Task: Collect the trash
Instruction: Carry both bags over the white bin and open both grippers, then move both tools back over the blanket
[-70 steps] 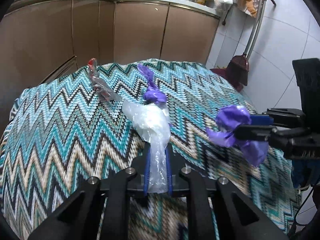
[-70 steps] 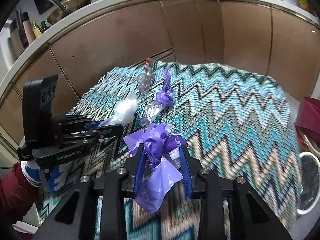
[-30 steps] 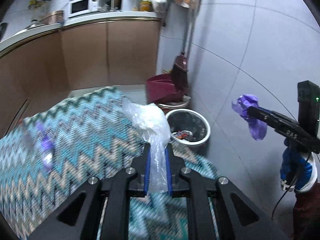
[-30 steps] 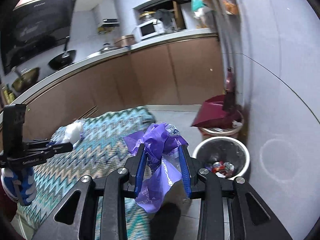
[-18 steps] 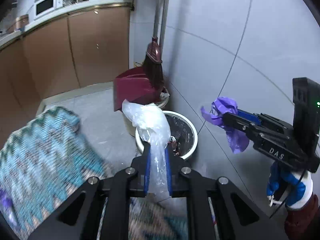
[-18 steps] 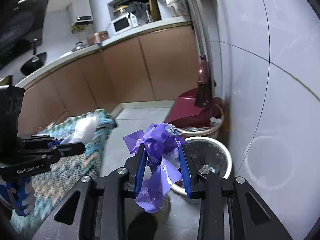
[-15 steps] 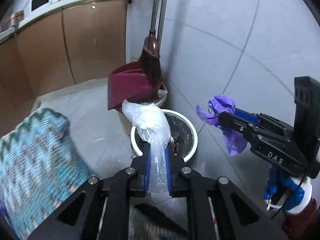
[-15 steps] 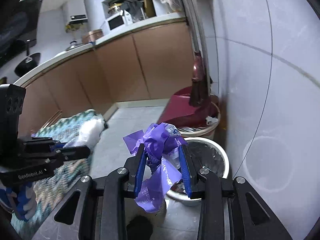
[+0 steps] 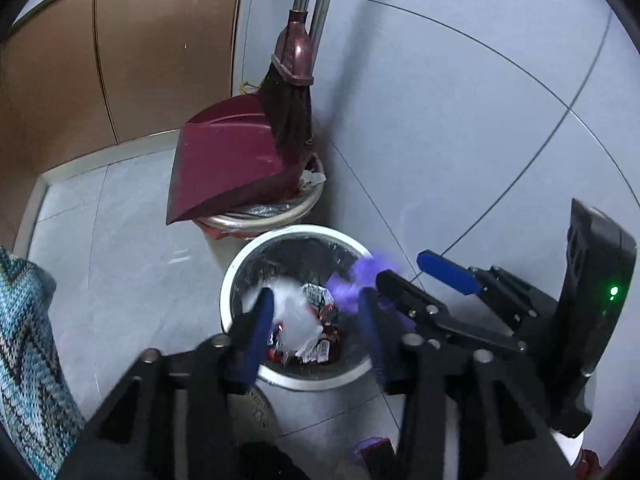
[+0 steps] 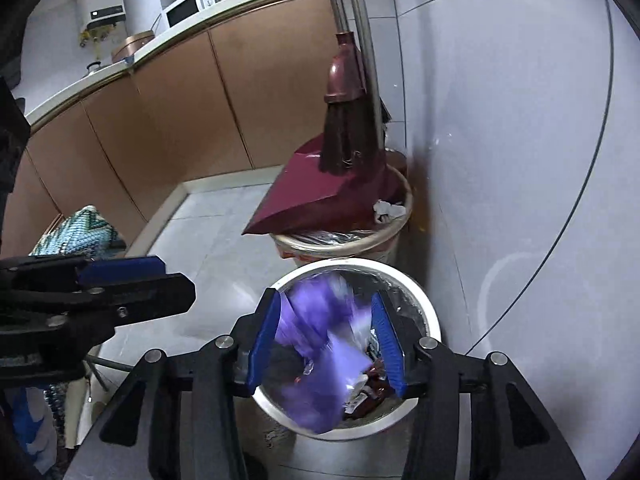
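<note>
1. This is the drop step. Both grippers are above the white bin (image 9: 236,280).
2. The left gripper (image 9: 316,320) is opening up. The clear bag (image 9: 294,316) is loose between its jaws, over the bin.
3. The right gripper (image 10: 326,332) is opening too. The purple bag (image 10: 324,344) looks blurry and free, over the bin.
4. Next, I think both hands must go back for more trash.

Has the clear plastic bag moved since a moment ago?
Yes. The clear plastic bag has left the left gripper's opening jaws and now lies inside the white bin.
</note>
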A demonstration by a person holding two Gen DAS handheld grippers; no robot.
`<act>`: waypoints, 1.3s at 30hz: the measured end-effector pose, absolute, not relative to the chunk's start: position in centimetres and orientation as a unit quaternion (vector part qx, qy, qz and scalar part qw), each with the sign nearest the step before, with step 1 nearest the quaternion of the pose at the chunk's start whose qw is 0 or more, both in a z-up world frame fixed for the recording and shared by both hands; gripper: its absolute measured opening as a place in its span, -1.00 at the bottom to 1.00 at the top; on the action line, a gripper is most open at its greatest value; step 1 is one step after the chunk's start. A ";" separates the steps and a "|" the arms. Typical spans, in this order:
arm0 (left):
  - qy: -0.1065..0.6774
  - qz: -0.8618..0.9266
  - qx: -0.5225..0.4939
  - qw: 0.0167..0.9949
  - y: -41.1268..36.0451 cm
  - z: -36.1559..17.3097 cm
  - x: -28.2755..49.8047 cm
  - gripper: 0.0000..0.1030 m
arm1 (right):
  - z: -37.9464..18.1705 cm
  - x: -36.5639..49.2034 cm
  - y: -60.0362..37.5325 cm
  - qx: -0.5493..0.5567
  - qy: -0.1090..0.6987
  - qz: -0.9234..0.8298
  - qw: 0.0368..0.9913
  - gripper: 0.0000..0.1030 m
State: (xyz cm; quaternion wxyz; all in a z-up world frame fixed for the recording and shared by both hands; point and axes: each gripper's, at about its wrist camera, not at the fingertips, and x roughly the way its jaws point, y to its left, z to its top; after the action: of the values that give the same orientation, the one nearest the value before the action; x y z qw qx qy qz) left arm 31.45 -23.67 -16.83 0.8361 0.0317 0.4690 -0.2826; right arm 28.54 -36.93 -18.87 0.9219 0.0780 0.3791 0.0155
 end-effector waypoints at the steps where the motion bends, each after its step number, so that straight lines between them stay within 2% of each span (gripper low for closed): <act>1: 0.469 -0.283 0.029 0.836 -23.7 -16.8 31.6 -0.14 | -18.8 28.6 -37.0 0.075 0.379 0.012 0.922 -0.04; 9: 0.439 -0.274 0.014 0.856 -22.0 -14.7 29.5 -0.14 | -17.4 26.8 -36.6 0.070 0.372 0.005 0.926 0.14; 12: 0.416 -0.260 0.016 0.871 -20.7 -12.9 27.8 -0.14 | -16.2 25.4 -36.2 0.074 0.364 0.006 0.928 0.30; 24: 0.306 -0.197 0.058 0.930 -15.5 -4.7 16.4 -0.14 | -7.4 15.8 -31.7 0.058 0.302 0.037 0.951 0.53; 26: 0.295 -0.190 0.061 0.934 -14.4 -3.7 14.4 -0.10 | -6.0 14.1 -30.8 0.054 0.291 0.044 0.954 0.54; 28: 0.282 -0.178 0.061 0.941 -13.0 -2.6 12.2 0.06 | -4.6 12.4 -29.8 0.054 0.282 0.055 0.956 0.55; 30: 0.270 -0.167 0.058 0.946 -11.8 -1.7 10.6 0.12 | -3.2 10.6 -28.8 0.051 0.271 0.064 0.959 0.55; 39: 0.231 -0.116 0.038 0.965 -5.8 1.5 4.2 0.24 | 0.8 5.1 -24.3 0.029 0.241 0.102 0.965 0.57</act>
State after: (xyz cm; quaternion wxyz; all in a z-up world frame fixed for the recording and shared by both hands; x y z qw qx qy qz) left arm 4.15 -5.83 1.53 0.9652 0.0381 0.2315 -0.1159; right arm 5.07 -24.32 0.84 0.9647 0.0291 0.2412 0.1018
